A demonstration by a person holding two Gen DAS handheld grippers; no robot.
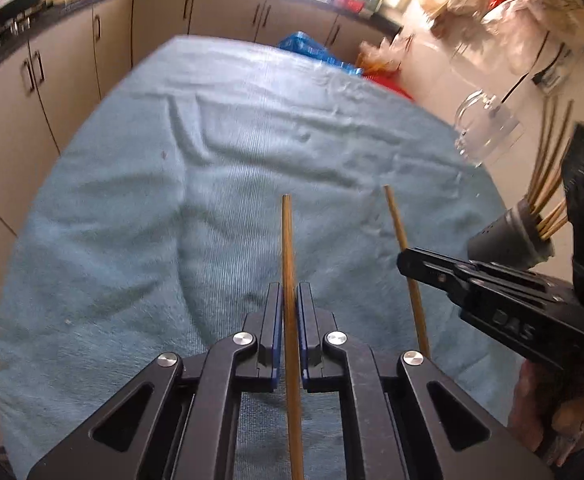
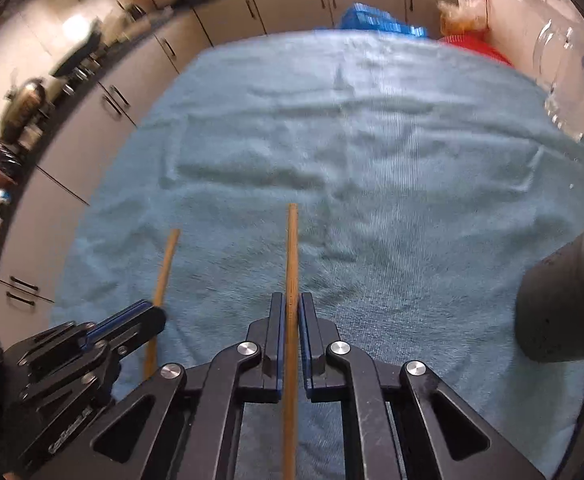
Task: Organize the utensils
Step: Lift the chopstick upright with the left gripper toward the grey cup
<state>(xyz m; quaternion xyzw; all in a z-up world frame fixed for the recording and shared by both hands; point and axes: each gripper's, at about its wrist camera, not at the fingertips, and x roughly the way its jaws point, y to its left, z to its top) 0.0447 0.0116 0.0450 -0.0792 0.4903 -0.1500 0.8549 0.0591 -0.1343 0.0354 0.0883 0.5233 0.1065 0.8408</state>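
Left gripper (image 1: pixel 289 300): jaws clamped on 1 wooden chopstick (image 1: pixel 288 248), which runs between the blue pads and projects forward over the towel. Right gripper (image 2: pixel 290 310): jaws clamped on a second wooden chopstick (image 2: pixel 292 256), held the same way. In the left wrist view the right gripper shows to the right of the left gripper, gripping its chopstick partway along the shaft; a hand (image 1: pixel 552 412) is visible beneath it at the lower right edge.

Landmark: the dark grey utensil holder (image 1: pixel 508 240). It stands to the right of both grippers, at the right edge of the towel, and contains several more chopsticks (image 1: pixel 548 168) fanning out of its mouth. A clear glass mug (image 1: pixel 486 132) sits beyond the holder.

Surface: a light blue towel (image 1: pixel 171 200), wrinkled, covers the work surface under both grippers and extends left and away from the holder.

Room: beige kitchen cabinets (image 1: pixel 51 80) with dark bar handles run along the far and left sides, under a dark countertop (image 2: pixel 91 60) carrying blurred cookware. A blue crate (image 2: pixel 376 20) and a red item (image 2: pixel 476 50) lie past the towel's far edge, left of the mug.
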